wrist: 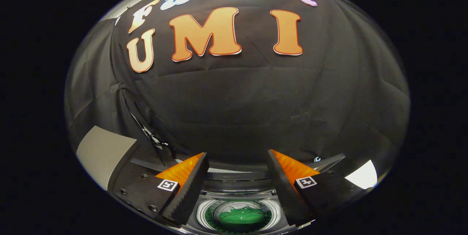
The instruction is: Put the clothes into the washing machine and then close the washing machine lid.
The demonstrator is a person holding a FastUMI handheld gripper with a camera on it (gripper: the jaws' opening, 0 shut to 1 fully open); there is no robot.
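Observation:
A green piece of clothing (pixel 241 216) lies inside the round drum of the washing machine (pixel 237 194), seen from above between and below my fingers. My gripper (pixel 237 162) hangs above the machine's opening, its fingers spread wide with nothing between them. The machine's top is open; its far rim runs just beyond the fingertips. A grey panel (pixel 104 152), possibly the raised lid, stands to the left of the left finger.
The black cloth wall of the booth rises right behind the machine. A dark cable (pixel 153 138) hangs down the cloth near the left finger. A white patch (pixel 363 174) shows to the right of the right finger.

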